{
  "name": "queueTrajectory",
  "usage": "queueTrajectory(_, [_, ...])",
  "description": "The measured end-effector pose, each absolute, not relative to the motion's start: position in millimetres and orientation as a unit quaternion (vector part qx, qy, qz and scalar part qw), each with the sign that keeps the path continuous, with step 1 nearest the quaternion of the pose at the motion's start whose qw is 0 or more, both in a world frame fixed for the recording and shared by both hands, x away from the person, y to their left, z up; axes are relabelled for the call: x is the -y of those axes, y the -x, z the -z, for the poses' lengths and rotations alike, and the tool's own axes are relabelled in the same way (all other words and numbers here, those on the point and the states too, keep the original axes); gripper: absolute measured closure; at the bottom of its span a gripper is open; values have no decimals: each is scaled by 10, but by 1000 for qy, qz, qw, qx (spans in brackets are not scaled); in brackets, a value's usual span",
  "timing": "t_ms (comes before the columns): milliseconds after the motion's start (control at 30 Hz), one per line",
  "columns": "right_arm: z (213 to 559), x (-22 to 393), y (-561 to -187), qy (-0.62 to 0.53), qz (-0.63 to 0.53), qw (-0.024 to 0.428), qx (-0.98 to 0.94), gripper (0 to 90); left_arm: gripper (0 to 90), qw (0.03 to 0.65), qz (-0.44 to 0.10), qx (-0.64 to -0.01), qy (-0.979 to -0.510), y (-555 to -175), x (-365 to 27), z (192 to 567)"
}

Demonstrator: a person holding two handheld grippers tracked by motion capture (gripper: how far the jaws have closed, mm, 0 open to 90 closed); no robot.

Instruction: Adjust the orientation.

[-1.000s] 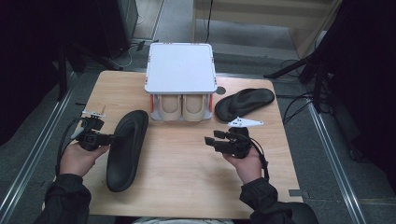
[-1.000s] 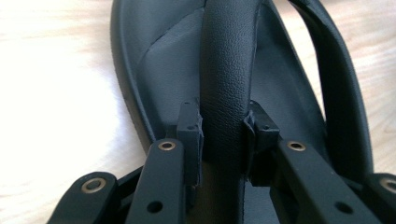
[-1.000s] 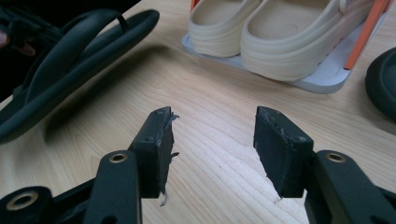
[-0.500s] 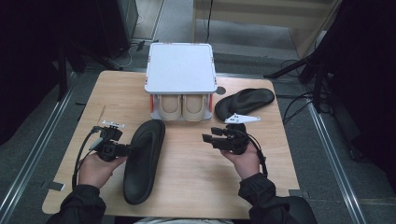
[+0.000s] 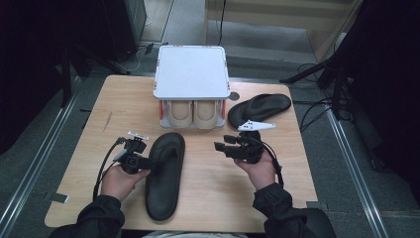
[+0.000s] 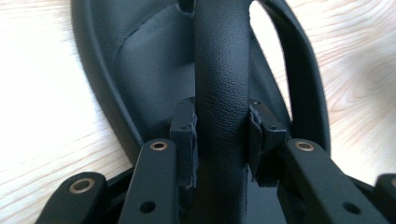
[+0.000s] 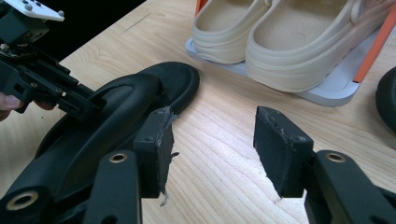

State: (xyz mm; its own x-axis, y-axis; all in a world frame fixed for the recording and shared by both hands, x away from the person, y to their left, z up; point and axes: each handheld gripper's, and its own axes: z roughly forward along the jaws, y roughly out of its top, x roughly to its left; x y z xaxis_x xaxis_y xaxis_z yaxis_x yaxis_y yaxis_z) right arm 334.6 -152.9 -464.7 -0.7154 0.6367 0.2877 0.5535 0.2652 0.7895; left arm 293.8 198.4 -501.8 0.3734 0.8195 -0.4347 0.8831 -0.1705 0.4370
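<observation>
A black sandal (image 5: 163, 173) lies flat on the wooden table (image 5: 213, 198), toe toward the rack. My left gripper (image 5: 147, 161) reaches in from its left side. In the left gripper view the sandal's strap (image 6: 219, 56) stands between the jaws. The jaws have just been opening; the pads (image 6: 184, 126) sit close beside the strap without pinching it. The right gripper view also catches the left gripper (image 7: 91, 103) at the sandal (image 7: 116, 121). My right gripper (image 5: 220, 147) hovers open to the sandal's right, nothing between its pads (image 7: 282, 149).
A white shoe rack (image 5: 190, 72) stands at the back middle with a pair of beige clogs (image 5: 193, 113) on its lower shelf. A second black sandal (image 5: 260, 108) lies to its right. The table's front edge is near my forearms.
My left gripper has brought the black sandal rightward toward the table's middle and set it lower. The right hand has stayed where it was.
</observation>
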Motion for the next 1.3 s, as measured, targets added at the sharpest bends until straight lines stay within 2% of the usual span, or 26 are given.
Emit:
queueTrajectory(200, [4647, 1533, -3346, -377, -475, 44, -794, 482, 663, 323, 54, -550, -768, -2922, -1943, 5021])
queueTrajectory(333, [4649, 1536, -3347, -378, -475, 45, -794, 481, 570, 316, 34, -543, -777, -2919, -1946, 5024])
queueTrajectory(533, [4646, 1576, -3361, -382, -474, 48, -792, 491, 502, 340, 13, -539, -771, -2894, -2010, 4917])
queueTrajectory(767, [4616, 1689, -3385, -390, -474, 57, -787, 485, 461, 353, -22, -523, -776, -2912, -2110, 4817])
queueTrajectory(967, [4593, 1835, -3453, -403, -468, 75, -783, 503, 440, 353, -23, -528, -773, -2977, -2200, 4840])
queueTrajectory(1133, [4593, 1964, -3567, -414, -456, 108, -780, 523, 439, 355, -19, -532, -768, -3022, -2231, 4860])
queueTrajectory(1300, [4643, 2100, -3731, -442, -448, 110, -769, 563, 441, 349, -19, -529, -773, -3066, -2215, 4883])
